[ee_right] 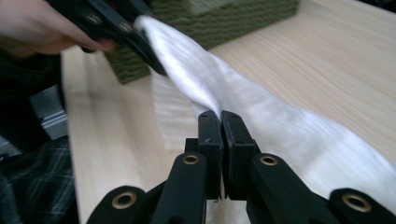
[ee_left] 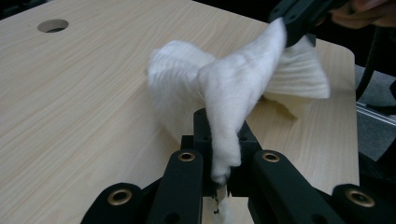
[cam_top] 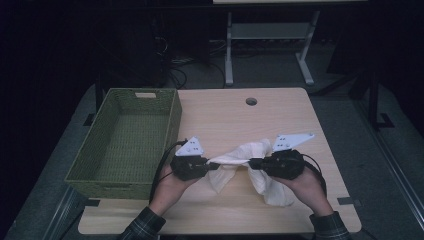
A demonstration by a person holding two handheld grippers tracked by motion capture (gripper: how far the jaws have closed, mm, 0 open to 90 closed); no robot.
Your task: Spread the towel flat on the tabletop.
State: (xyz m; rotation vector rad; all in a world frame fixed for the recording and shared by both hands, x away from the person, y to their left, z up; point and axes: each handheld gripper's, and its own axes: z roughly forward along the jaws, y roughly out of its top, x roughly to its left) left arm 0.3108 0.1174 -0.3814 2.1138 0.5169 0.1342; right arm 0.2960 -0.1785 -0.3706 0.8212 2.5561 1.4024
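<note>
A white cloth [cam_top: 240,157] hangs above the wooden table [cam_top: 280,115], stretched between both grippers. My left gripper [cam_top: 212,166] is shut on one end of the cloth [ee_left: 224,107], whose fabric runs down between its black jaws. My right gripper [cam_top: 252,163] is shut on the other end of the cloth [ee_right: 205,79], its jaws pressed together on the fabric. In the left gripper view the right gripper [ee_left: 292,21] pinches the far corner at the top right. In the right gripper view the left gripper [ee_right: 140,39] holds the cloth at the upper left. The rest of the cloth droops toward the table.
A green woven basket [cam_top: 80,170] stands on the table's left side, close to my left hand; its corner [ee_right: 205,23] lies behind the cloth. A round cable hole [cam_top: 251,101] sits near the far edge. A desk frame [cam_top: 270,45] stands on the floor beyond.
</note>
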